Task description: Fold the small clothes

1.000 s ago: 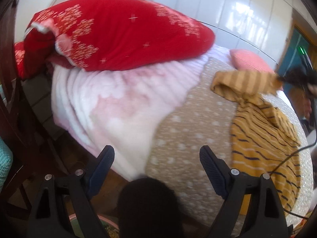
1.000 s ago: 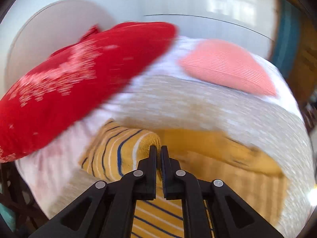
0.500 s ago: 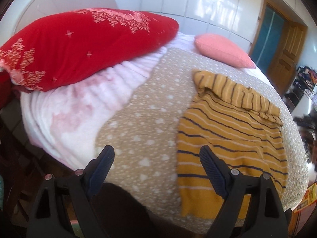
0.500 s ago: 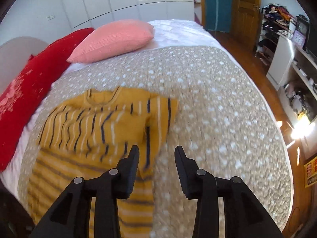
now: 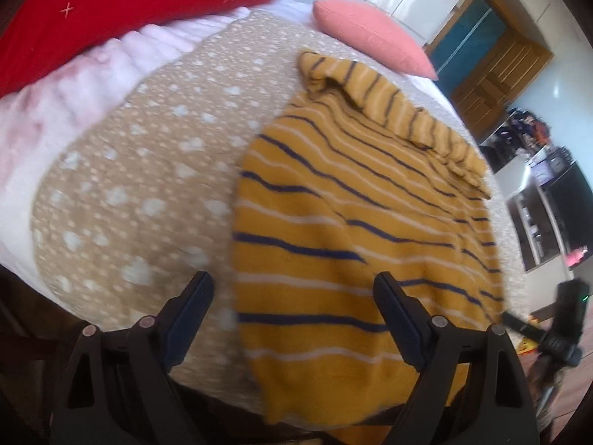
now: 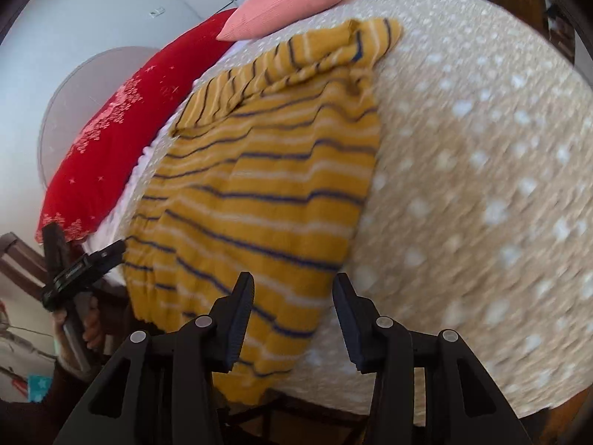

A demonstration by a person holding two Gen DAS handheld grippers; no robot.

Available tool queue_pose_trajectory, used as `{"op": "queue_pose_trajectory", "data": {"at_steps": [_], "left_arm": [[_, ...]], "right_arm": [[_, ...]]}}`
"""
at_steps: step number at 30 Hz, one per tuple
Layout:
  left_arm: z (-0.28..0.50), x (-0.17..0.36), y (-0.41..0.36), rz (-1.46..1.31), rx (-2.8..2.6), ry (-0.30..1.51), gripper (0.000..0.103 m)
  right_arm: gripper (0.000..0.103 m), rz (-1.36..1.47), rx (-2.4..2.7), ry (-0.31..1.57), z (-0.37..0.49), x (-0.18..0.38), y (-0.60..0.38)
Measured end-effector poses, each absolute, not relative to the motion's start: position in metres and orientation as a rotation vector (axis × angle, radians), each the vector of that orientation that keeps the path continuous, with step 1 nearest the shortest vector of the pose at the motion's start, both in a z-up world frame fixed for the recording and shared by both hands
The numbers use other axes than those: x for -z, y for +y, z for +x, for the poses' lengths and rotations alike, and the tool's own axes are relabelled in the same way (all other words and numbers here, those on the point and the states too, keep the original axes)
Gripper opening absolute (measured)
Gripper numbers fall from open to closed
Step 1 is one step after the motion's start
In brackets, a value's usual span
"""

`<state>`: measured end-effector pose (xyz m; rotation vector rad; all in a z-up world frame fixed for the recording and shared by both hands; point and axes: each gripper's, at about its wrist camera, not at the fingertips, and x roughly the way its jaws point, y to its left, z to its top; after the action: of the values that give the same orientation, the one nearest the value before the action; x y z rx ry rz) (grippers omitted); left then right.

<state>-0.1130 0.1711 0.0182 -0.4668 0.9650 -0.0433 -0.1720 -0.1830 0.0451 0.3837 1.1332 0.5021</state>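
A mustard-yellow striped sweater (image 5: 355, 222) lies spread on the bed, on top of a tan bedspread (image 5: 148, 170) dotted with white spots. Its hem hangs a little over the near edge of the mattress, and its far end is folded over itself into a rumpled band of navy and white stripes (a sleeve or the shoulder part, I cannot tell which).

The left claw (image 5: 292, 319) hangs over the near left part of the sweater with its jaws spread wide and nothing between them; one finger sits above the bare bedspread just beside the cloth's edge, the other above the yellow knit. The right claw (image 6: 292, 315) hovers over the near right corner of the sweater, and its jaws are opening, with nothing pinched between them; the cloth's right edge runs beneath the gap.

From the right wrist view the left claw shows again at the far left, gripped by a hand (image 6: 87, 324) just off the bed's edge.

At the head of the bed, a salmon-pink cushion (image 5: 370, 37) rests beyond the sweater, apart from it. A big red pillow (image 5: 122, 11) with pale snowflake marks lies to the left on a pale pink blanket (image 5: 74, 100). A wooden door (image 5: 500, 74) stands beyond the bed.
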Motion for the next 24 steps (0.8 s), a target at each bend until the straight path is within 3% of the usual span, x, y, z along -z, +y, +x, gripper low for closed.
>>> {"op": "queue_pose_trajectory", "data": {"at_steps": [24], "left_arm": [[-0.121,-0.008,0.128,-0.401,0.094,0.999,0.088]], "right_arm": [[0.05,0.535,-0.493,1.097,-0.235,-0.01,-0.15]]}}
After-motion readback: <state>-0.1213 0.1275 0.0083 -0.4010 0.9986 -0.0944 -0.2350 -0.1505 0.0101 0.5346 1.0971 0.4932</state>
